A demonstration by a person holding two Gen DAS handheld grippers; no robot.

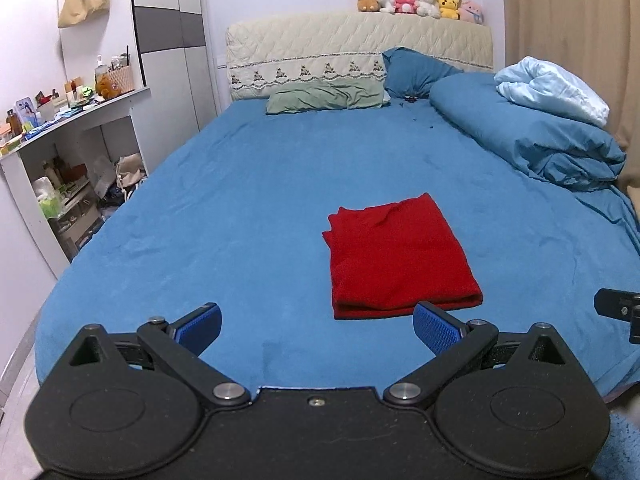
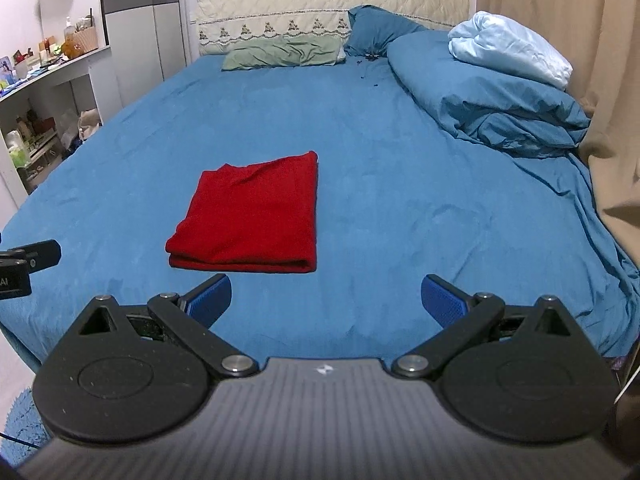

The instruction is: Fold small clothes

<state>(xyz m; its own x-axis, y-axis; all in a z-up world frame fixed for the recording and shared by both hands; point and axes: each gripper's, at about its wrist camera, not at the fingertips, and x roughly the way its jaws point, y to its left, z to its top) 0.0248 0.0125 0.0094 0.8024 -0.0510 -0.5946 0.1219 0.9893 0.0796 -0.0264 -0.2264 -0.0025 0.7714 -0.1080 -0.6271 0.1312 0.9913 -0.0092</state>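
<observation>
At the near edge of the bed: both grippers hang above the blue sheet (image 1: 280, 184), holding nothing.
Left gripper (image 1: 318, 326): jaws spread wide, blue pads bare; its right pad sits just before the near right corner of the cloth.
Right gripper (image 2: 326, 298): jaws spread wide and empty too; its left pad is just short of the cloth's near edge.
Red cloth (image 1: 394, 250): lies flat on the sheet, already folded into a tidy rectangle with stacked layers showing along its near edge.
Position: ahead and to the right of the left gripper, ahead and to the left of the right gripper, so it sits between the two.
Long axis: runs near to far, away from both grippers.
Nearer arm: judging by the views, both are about equally close; neither touches the cloth.
Progress: the fold looks nearly done or finished; one more halving, near edge to far, would be possible.
Farther back: green pillow (image 1: 326, 98), rolled blue duvet (image 1: 528, 132) at right, plush toys (image 1: 420, 2) on the headboard.
</observation>
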